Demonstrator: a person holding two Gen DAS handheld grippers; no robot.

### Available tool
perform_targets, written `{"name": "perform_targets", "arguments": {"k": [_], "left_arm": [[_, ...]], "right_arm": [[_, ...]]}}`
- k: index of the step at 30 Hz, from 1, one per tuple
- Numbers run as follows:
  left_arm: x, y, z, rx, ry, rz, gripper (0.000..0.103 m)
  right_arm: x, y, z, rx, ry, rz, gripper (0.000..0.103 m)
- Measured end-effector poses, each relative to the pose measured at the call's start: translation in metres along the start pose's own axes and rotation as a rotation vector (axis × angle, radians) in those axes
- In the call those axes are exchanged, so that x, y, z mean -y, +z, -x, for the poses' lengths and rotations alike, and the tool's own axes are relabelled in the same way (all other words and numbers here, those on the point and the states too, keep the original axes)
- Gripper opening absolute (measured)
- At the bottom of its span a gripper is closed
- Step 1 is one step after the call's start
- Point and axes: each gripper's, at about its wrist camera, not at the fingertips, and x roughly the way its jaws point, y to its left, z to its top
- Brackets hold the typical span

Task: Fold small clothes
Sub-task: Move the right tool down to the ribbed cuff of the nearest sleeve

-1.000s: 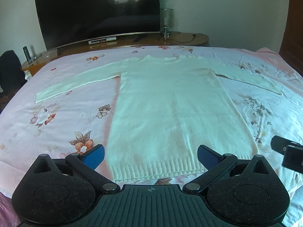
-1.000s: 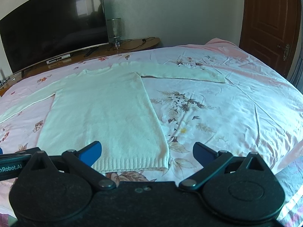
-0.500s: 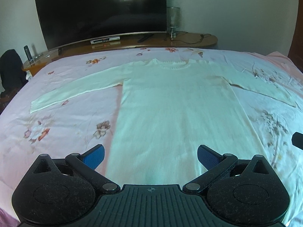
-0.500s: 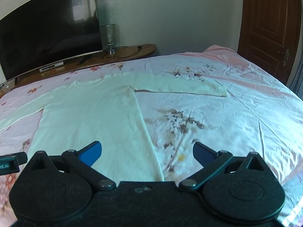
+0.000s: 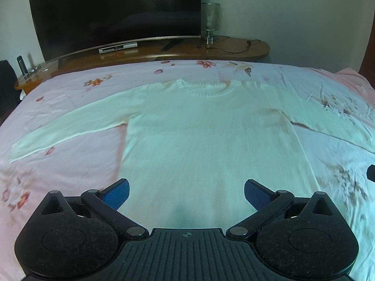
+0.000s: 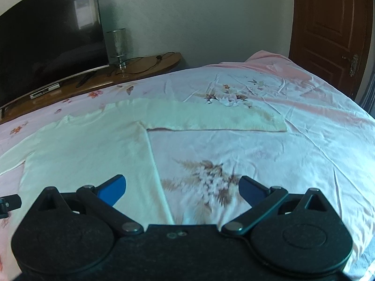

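Bedroom, floral pink bedsheet (image 6: 293,140): cream sweater (image 5: 206,140) lies flat, sleeves out sideways, neck toward TV (image 5: 117,11). Left gripper (image 5: 186,193) above its lower body, fingers apart, empty. Right gripper (image 6: 182,190) over sweater's right edge, fingers spread, empty.

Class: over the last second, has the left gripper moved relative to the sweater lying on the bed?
Yes. The left gripper has advanced over the sweater toward its collar; the hem, visible before, now lies hidden beneath it.
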Motion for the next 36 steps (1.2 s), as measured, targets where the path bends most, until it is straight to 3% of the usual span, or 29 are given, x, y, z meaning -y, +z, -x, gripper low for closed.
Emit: {"name": "perform_targets", "arguments": {"k": [5, 12, 21, 26, 30, 36], "left_arm": [[0.012, 0.023, -0.033, -0.012, -0.001, -0.008, 0.103], [0.040, 0.054, -0.082, -0.046, -0.026, -0.032, 0.103], [0.078, 0.083, -0.138, -0.072, -0.025, -0.079, 0.103], [0.095, 0.095, -0.167, -0.084, -0.027, -0.092, 0.103], [0.107, 0.105, -0.188, -0.095, -0.020, -0.100, 0.103], [0.111, 0.114, -0.205, -0.094, -0.005, -0.100, 0.103]], "right_arm": [[0.013, 0.019, -0.038, -0.010, -0.015, -0.038, 0.101], [0.032, 0.041, -0.093, -0.066, -0.080, -0.062, 0.090], [0.081, 0.049, -0.163, -0.172, -0.136, -0.203, 0.072], [0.112, 0.056, -0.192, -0.197, -0.208, -0.248, 0.071], [0.133, 0.059, -0.213, -0.222, -0.211, -0.313, 0.069], [0.145, 0.072, -0.236, -0.172, -0.233, -0.334, 0.071]]}}
